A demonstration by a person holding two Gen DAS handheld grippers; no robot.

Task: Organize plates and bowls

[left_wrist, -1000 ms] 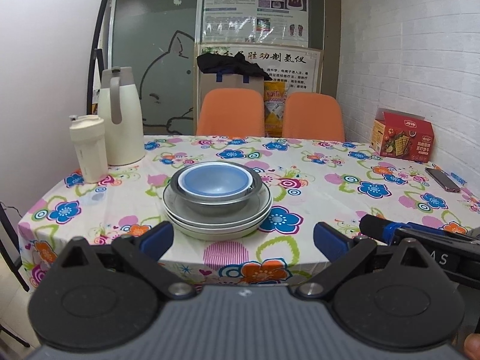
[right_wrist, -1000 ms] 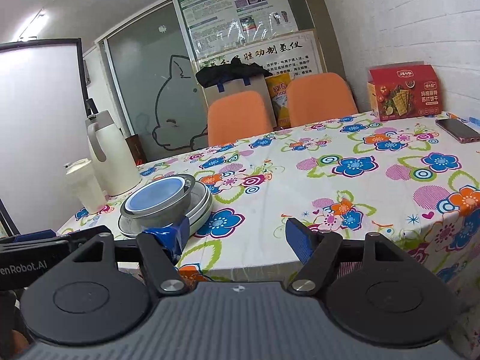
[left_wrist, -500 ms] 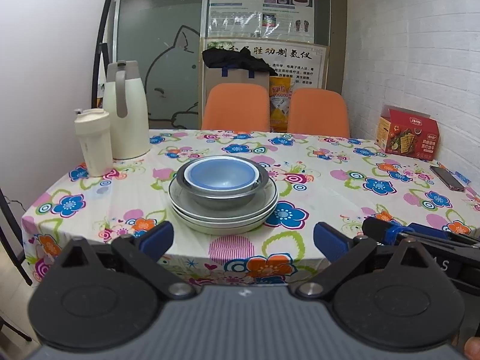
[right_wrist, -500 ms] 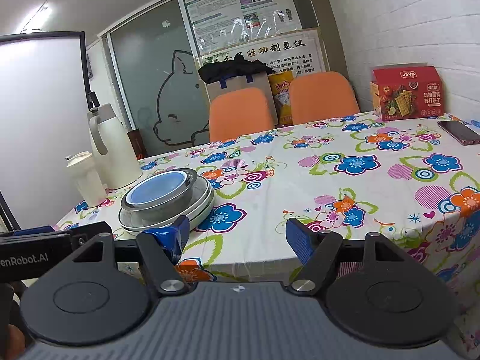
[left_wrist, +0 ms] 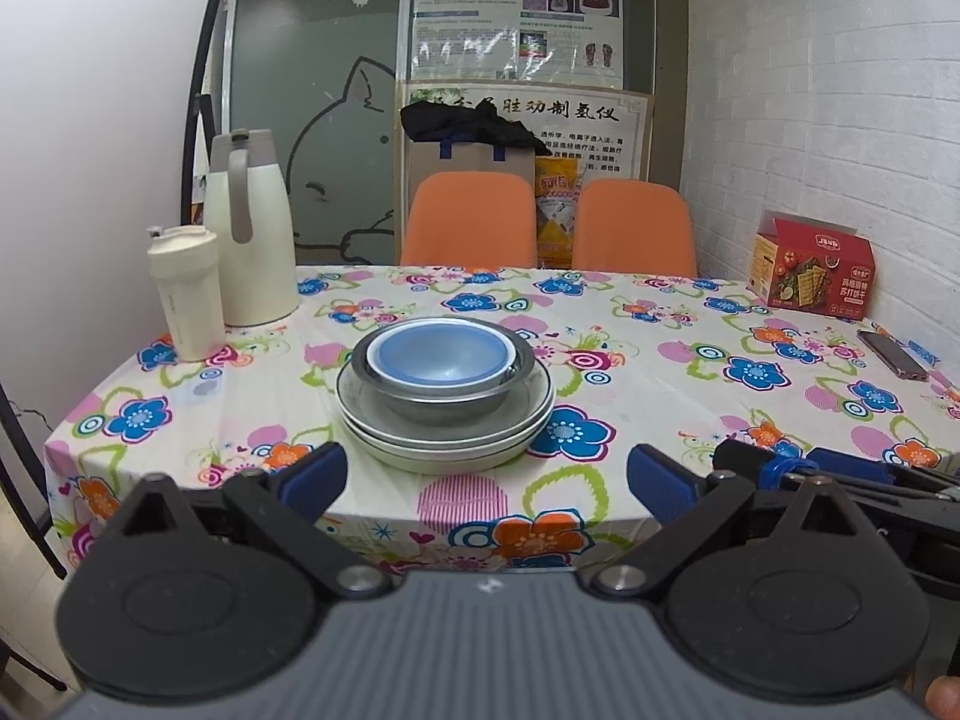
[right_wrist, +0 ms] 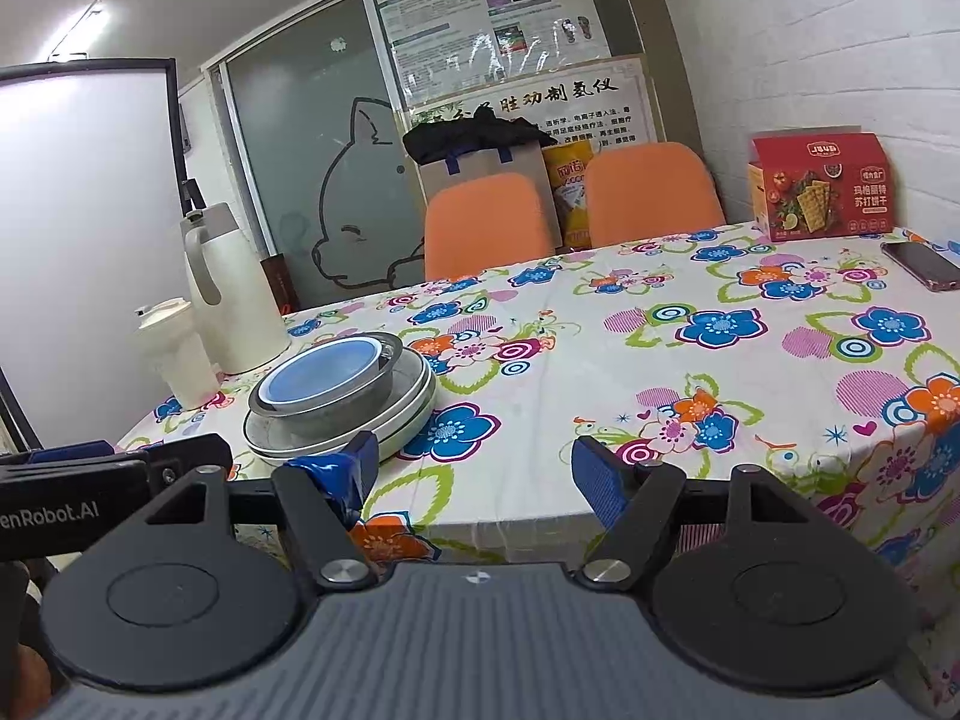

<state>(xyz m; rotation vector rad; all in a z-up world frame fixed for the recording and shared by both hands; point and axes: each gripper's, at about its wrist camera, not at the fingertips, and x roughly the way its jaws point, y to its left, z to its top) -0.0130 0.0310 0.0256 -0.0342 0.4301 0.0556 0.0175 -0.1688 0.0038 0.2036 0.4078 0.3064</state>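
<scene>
**Both grippers off the table edge, dishes nested in one stack**

Left gripper [left_wrist: 485, 474]: jaws spread wide, blue pads well apart, nothing between them. It sits in front of the near table edge, aimed at the stack and clear of it.

Right gripper [right_wrist: 474, 471]: jaws likewise wide apart and empty. Also short of the near edge, with the stack ahead and to its left. The blue covering on its left pad looks wrinkled. Part of the right gripper shows at the lower right of the left wrist view; the body of the left gripper shows at the lower left of the right wrist view.

Stack: a blue bowl [left_wrist: 441, 353] sits inside a metal bowl [left_wrist: 444, 396], which rests on stacked plates [left_wrist: 444, 441]. I count at least two plates by the rims; the exact number cannot be told. The stack stands on the floral tablecloth [left_wrist: 660, 396], toward the near left part of the table.

Other items: white thermos jug [left_wrist: 249, 228] and a smaller white cup with lid [left_wrist: 186, 291], just beside each other at the far left. Red cracker box [left_wrist: 813, 267] by the brick wall at right, phone [left_wrist: 892, 353] lying flat nearer than it. Two orange chairs [left_wrist: 468, 219] behind the table.
</scene>
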